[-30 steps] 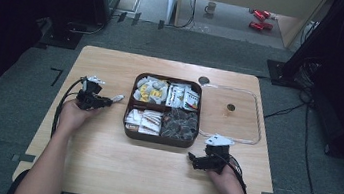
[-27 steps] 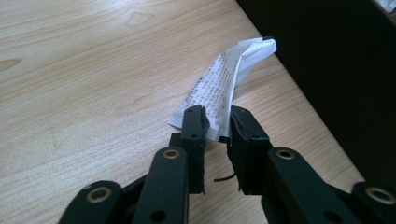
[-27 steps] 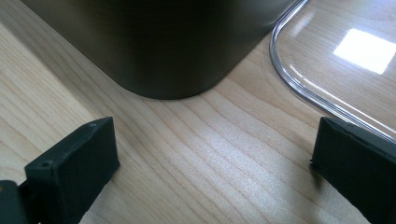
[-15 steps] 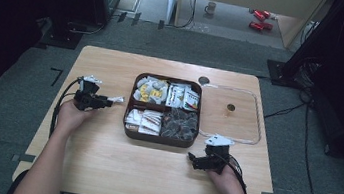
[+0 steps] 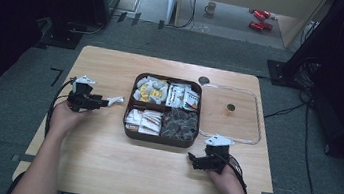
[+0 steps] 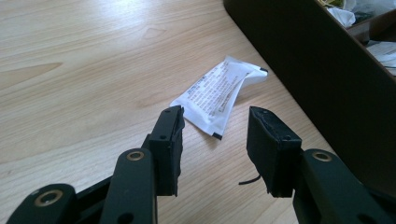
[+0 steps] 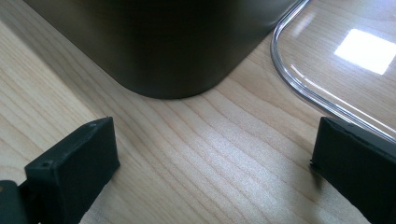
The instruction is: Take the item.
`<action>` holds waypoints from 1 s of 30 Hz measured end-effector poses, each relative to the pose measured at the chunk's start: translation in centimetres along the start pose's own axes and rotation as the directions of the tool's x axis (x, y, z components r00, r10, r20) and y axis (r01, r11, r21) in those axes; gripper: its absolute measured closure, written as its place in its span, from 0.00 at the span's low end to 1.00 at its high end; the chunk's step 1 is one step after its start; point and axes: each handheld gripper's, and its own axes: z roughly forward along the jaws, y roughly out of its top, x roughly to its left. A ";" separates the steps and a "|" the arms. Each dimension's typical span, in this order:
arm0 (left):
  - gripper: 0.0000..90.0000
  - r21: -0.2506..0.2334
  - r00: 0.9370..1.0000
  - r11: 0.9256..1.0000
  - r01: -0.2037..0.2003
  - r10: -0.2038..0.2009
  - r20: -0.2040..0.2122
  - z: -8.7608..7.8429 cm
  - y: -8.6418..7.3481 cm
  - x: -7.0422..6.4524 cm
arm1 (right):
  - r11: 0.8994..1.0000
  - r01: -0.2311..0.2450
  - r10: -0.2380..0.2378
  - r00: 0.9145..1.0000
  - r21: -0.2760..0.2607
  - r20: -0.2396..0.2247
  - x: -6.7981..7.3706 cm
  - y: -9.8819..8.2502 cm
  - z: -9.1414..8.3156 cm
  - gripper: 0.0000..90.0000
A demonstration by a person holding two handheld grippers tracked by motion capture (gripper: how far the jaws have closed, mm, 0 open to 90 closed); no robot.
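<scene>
Wooden table (image 5: pixel 101 158) across the middle of the high view, and at its centre sits a dark brown four-compartment tray (image 5: pixel 159 138) stuffed with small packets, pale ones in three sections, darker contents in the lower-right section that I can't make out clearly from up here. To the right of the tray, touching or nearly touching its edge, lies a clear plastic lid (image 5: pixel 253 138), flat on the wood. Left of centre, the left gripper (image 5: pixel 104 101) is held low over the table, its jaws spread apart with nothing between them, and a white sachet (image 5: pixel 115 100) lies just ahead of the tips. In the left gripper view that white sachet (image 6: pixel 219 95) lies flat on the wood with printed text up, close beside the tray's dark outer wall (image 6: pixel 317 70) at upper right. Lower right of the high view, the right gripper (image 5: pixel 194 159) rests near the tray's lower-right corner, jaws wide apart and empty; in its own view, the tray's rounded corner (image 7: pixel 173 51) fills the top and the lid's rim (image 7: pixel 299 84) curves in at right.
</scene>
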 end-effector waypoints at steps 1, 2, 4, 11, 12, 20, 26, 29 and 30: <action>0.62 -0.001 1.000 1.000 0.003 -0.003 -0.001 -0.1 -0.1 0.1 | 1.000 0.000 0.000 1.000 0.000 0.000 0.0 0.0 0.0 0.00; 0.61 -0.003 1.000 1.000 0.008 -0.008 -0.005 -0.2 -0.3 0.2 | 1.000 0.000 0.000 1.000 -0.001 -0.001 0.0 0.0 0.0 0.00; 0.60 -0.006 1.000 1.000 0.009 -0.009 -0.006 -0.3 -0.4 0.3 | 1.000 0.000 0.000 1.000 -0.001 -0.001 0.0 0.0 0.0 0.00; 0.57 -0.013 0.999 1.000 0.021 -0.021 -0.025 -0.7 -1.1 0.8 | 1.000 0.005 -0.005 1.000 0.000 -0.005 0.0 0.0 0.1 0.00; 0.56 -0.014 0.999 1.000 0.024 -0.025 -0.030 -0.8 -1.2 0.9 | 1.000 0.005 -0.005 1.000 0.000 -0.005 0.0 0.0 0.1 0.00; 0.52 -0.017 0.998 0.999 0.048 -0.049 -0.050 -1.1 -1.8 1.7 | 1.000 0.011 -0.011 1.000 0.001 -0.009 -0.1 0.1 0.1 0.00; 0.50 -0.003 0.995 0.997 0.075 -0.075 -0.071 -1.2 -2.2 2.4 | 1.000 0.011 -0.011 1.000 0.001 -0.009 0.0 0.1 0.1 0.00; 0.50 0.006 0.993 0.997 0.079 -0.079 -0.086 -1.3 -2.5 2.9 | 1.000 0.012 -0.012 1.000 0.001 -0.009 -0.1 0.1 0.1 0.00; 0.50 0.004 0.993 0.997 0.081 -0.080 -0.088 -1.3 -2.6 3.0 | 1.000 0.011 -0.011 1.000 0.000 -0.009 0.0 0.1 0.1 0.00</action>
